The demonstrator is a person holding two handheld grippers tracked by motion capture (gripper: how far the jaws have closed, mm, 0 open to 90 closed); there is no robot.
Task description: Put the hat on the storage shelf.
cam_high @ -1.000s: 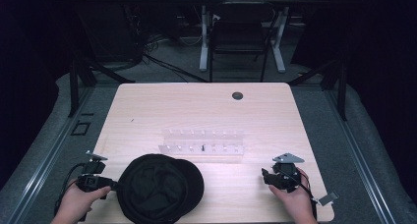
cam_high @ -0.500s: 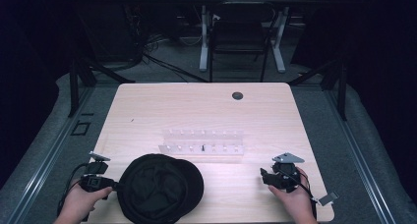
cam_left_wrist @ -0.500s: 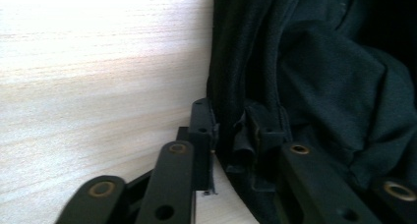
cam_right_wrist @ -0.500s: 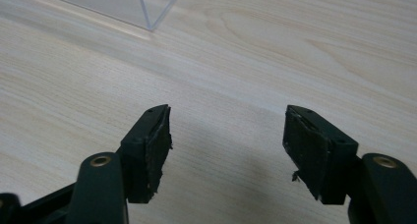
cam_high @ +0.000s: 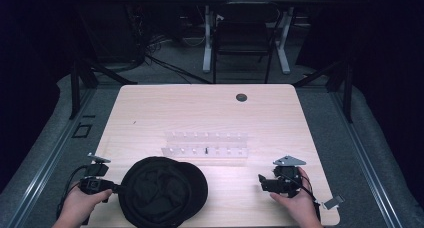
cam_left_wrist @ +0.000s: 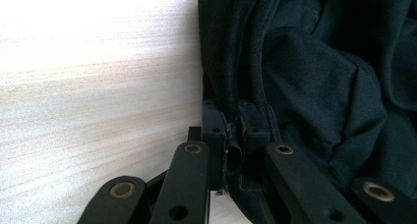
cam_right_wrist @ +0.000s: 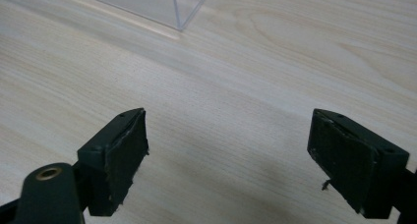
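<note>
Comparing with a second ago, I find little changed: my left hand-held gripper [cam_left_wrist: 235,135] stays pinched on the seamed edge of the black cap [cam_high: 162,190], which lies at the near-left of the desk [cam_high: 200,113]; no lift has begun, I judge. My right hand-held gripper [cam_right_wrist: 228,160] hovers spread and empty. Contents of the clear rack [cam_high: 206,144] are too small to identify

Pale wood surface [cam_high: 150,118] with a dark round grommet [cam_high: 241,97] near its far edge. Beyond it, on grey floor [cam_high: 165,58], stand a dark chair [cam_high: 243,43] and white desk legs [cam_high: 206,38], with cables [cam_high: 150,53].
</note>
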